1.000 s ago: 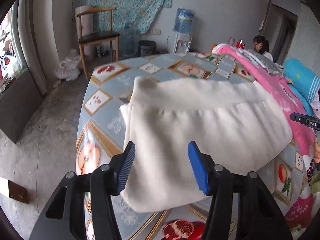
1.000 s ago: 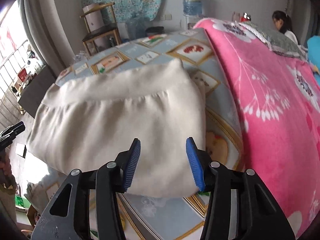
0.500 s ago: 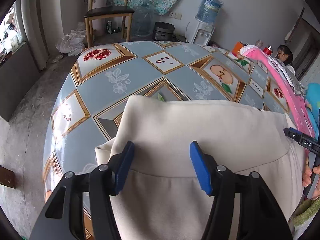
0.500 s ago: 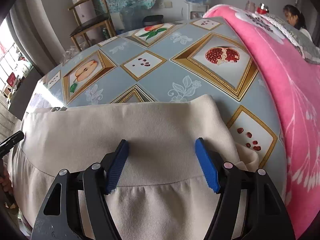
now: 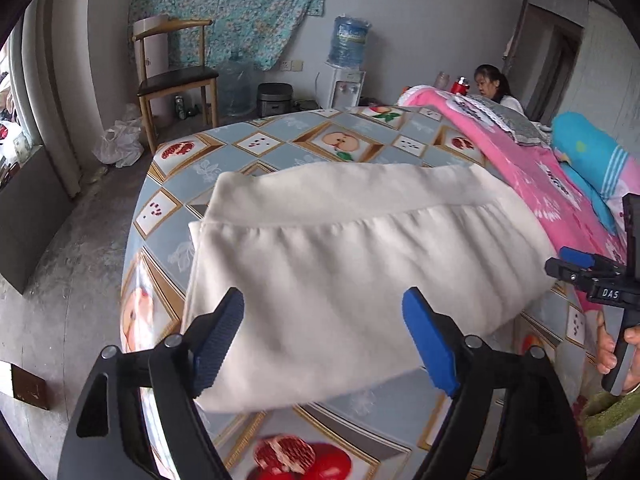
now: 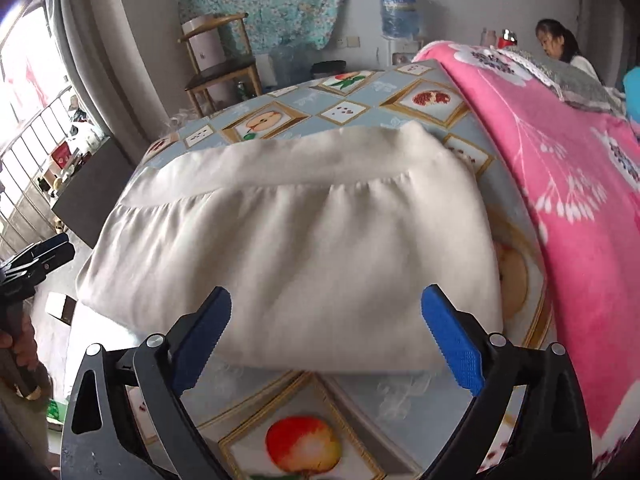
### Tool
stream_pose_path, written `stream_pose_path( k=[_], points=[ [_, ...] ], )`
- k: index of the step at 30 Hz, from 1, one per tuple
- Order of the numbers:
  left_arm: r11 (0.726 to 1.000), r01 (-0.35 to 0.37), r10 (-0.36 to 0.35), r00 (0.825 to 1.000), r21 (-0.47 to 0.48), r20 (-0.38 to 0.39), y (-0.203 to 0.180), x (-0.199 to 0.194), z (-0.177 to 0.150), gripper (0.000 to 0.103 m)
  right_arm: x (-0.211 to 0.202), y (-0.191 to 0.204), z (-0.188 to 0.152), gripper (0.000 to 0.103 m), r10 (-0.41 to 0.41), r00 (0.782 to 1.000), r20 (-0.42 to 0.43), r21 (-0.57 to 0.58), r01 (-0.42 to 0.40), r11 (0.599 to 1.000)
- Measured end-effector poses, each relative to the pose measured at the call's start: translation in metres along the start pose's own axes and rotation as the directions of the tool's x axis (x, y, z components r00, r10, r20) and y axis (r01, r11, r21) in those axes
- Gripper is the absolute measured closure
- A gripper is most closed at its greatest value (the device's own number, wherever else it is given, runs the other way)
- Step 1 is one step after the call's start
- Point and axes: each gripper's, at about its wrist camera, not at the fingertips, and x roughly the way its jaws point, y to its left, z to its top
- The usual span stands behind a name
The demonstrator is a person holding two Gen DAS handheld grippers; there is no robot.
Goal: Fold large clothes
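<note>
The cream garment is seen lying folded on the fruit-patterned table cover, with its waistband on the far side and its soft fold on the near side. A pink blanket lies just beside it on the right.

The left gripper is held wide open above the near edge — its jaws have just been opening, and nothing is pinched between them. The right gripper is wide open too, its jaws also just opened, with only cloth below and none held.

The garment looks soft, thick and floppy — light enough to be lifted, but likely to sag and slide open if only one layer is caught. It is not breakable. For another fold, it would best be taken at the two near corners, with all the layers pinched together.
</note>
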Motion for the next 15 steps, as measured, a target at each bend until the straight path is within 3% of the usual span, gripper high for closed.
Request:
stream_pose_path(
  k=[3, 9, 13, 15],
  points=[
    [1.0, 0.004, -0.004, 0.999, -0.001, 0.041, -0.02, -0.022, -0.02, 0.005, -0.015, 0.014, -0.021, 0.007, -0.039, 0.999, -0.004, -0.008, 0.039, 0.999],
    [0.998, -0.065, 0.066, 0.989, -0.009, 0.132, -0.049, -0.063, -0.049, 0.005, -0.053, 0.042, -0.039, 0.007, -0.096, 0.993, 0.072, -0.023, 0.098, 0.995],
    [0.991, -0.131, 0.135, 0.975, -0.035, 0.178, -0.054, -0.082, -0.056, 0.005, -0.076, 0.057, -0.048, 0.007, -0.156, 0.977, 0.143, -0.055, 0.166, 0.985],
    [0.987, -0.149, 0.157, 0.969, -0.056, 0.193, -0.055, -0.092, -0.057, 0.005, -0.086, 0.061, -0.05, 0.007, -0.15, 0.975, 0.162, -0.05, 0.159, 0.986]
  ],
)
